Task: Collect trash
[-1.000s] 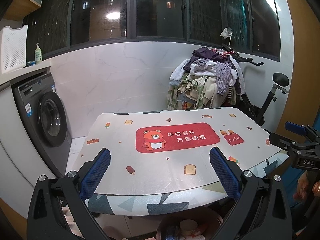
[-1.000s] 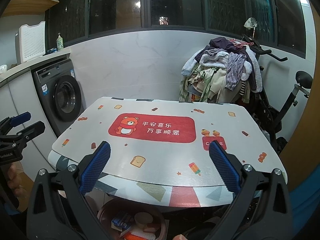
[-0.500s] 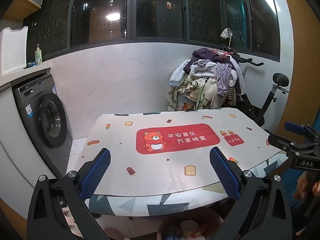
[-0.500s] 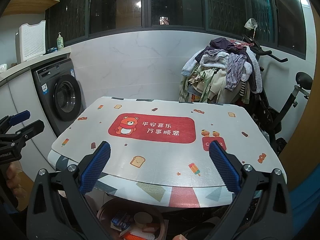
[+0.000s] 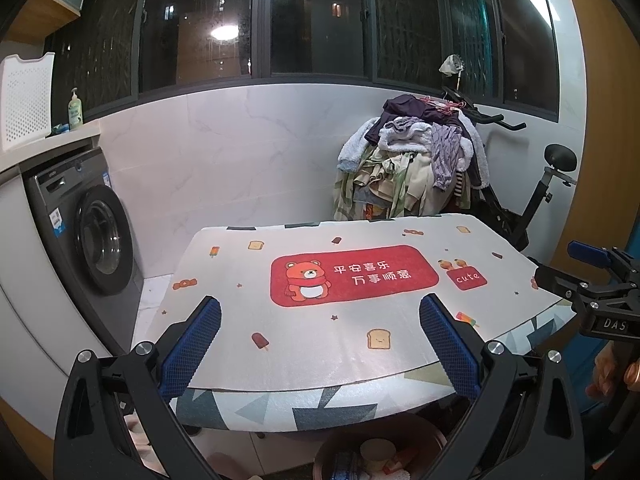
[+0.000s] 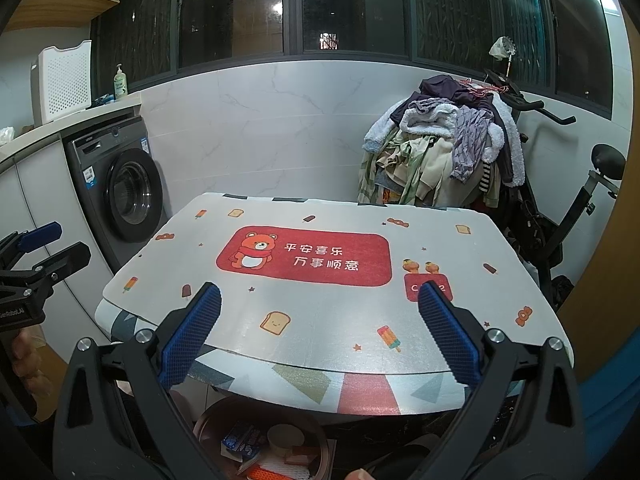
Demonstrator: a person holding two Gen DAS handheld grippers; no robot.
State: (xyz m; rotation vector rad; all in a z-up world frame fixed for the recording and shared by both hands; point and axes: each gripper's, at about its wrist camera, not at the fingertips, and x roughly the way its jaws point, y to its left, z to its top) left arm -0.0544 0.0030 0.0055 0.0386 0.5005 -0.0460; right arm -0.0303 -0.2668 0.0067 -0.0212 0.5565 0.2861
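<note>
My left gripper (image 5: 320, 344) is open and empty, held above the near edge of the table (image 5: 280, 368). My right gripper (image 6: 320, 344) is open and empty above the table's (image 6: 320, 304) near edge; it also shows in the left wrist view (image 5: 592, 276), and my left gripper shows in the right wrist view (image 6: 44, 252). A round brown bin (image 6: 212, 420) under the table holds trash: a blue packet (image 6: 240, 442), a paper cup (image 6: 284, 438), wrappers. The bin (image 5: 328, 452) shows in the left wrist view too. The tabletop bears only a printed bear mat (image 6: 304, 256).
A washing machine (image 5: 88, 224) stands at the left under a counter with a white basket (image 5: 24, 100) and a soap bottle (image 5: 75, 110). A clothes pile (image 5: 416, 164) hangs on an exercise bike (image 5: 532, 196) behind the table at the right.
Both views have barely shifted. Both grippers stay open and empty in the same place.
</note>
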